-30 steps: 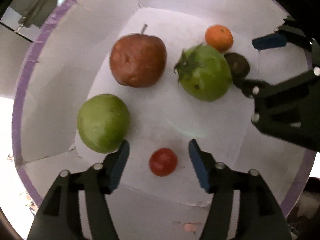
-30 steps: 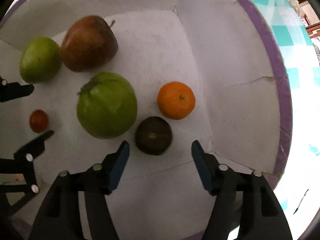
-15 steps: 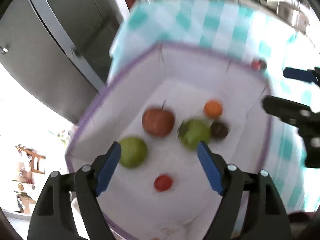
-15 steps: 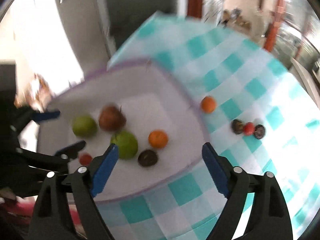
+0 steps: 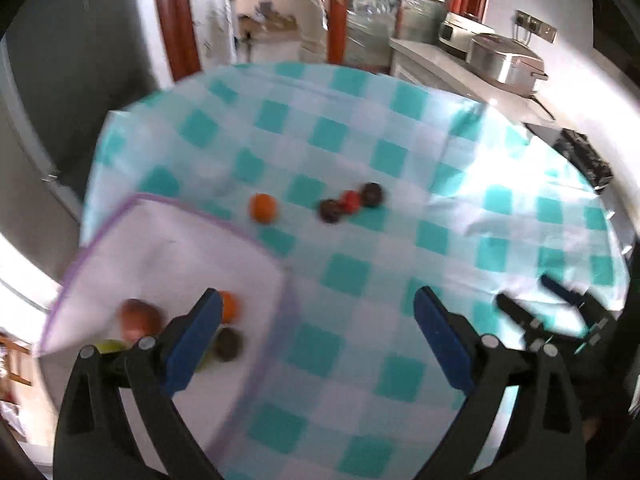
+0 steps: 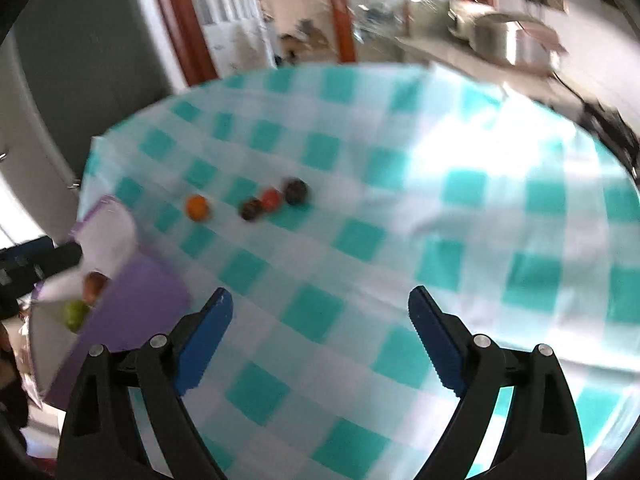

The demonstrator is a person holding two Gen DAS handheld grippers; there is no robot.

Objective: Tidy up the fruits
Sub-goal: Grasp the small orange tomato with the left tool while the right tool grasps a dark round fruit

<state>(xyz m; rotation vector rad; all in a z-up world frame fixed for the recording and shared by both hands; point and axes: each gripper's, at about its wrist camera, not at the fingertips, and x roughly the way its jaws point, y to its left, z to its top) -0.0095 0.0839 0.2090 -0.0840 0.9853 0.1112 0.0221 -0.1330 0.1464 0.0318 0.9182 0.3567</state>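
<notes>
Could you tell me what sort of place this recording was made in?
Most likely a home kitchen or dining area: a table under a teal-checked tablecloth, a counter with metal appliances, and loose fruit such as an orange beside a white storage box.

The left hand-held gripper (image 5: 318, 338), filling the lower part of its frame, has matte black angular arms with triangular cut-outs, silver round screw heads and blue pads. The right hand-held gripper (image 6: 320, 338) matches it, its blue pads (image 6: 434, 346) serrated along the edge.
</notes>
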